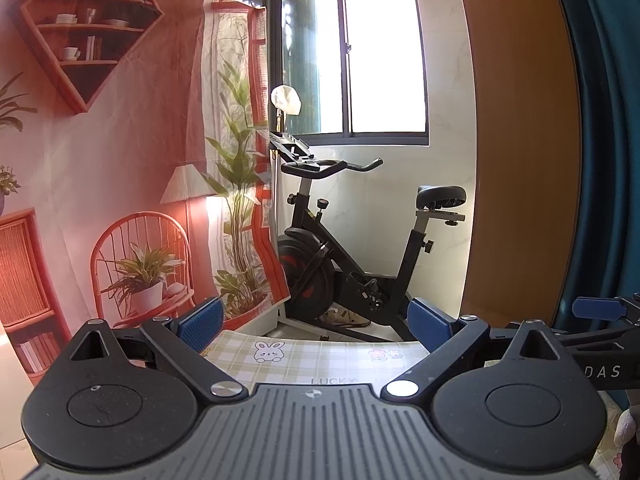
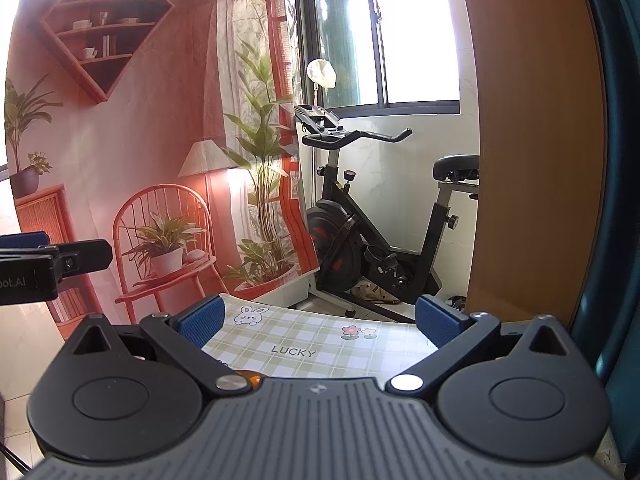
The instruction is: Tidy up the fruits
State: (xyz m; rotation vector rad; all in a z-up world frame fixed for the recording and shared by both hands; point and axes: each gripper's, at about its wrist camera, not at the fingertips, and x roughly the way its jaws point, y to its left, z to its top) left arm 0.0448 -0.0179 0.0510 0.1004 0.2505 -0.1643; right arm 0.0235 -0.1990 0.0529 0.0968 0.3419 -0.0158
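Both grippers are held level and high, aimed out across the room rather than down at the work, so the cameras mostly take in what lies beyond the table. The left gripper (image 1: 316,322) has its jaws spread wide with nothing between them, and the right gripper (image 2: 318,318) is likewise spread and empty; each pair of blue pads (image 1: 200,320) is ribbed rubber on matte black plastic arms, with round pivot housings and a ridged grey body behind.

Beneath them lies the table (image 2: 304,344), covered in a smooth green-and-cream checked cloth printed with a rabbit, small flowers and the word LUCKY. Of the fruit, only a sliver of something orange (image 2: 253,380) peeks out at the near edge of the right wrist view, just under the gripper body (I cannot tell which fruit it is, nor whether others lie lower down, out of view). This posture reads as a ready stance before any fruit is picked up; reaching one would call for tilting a gripper downward.

On the far left hangs a printed fabric backdrop (image 1: 120,160), creased, showing shelves and plants; to the far right stands a black exercise bike (image 1: 352,248) by the window, beside a flat wooden panel (image 1: 520,140).
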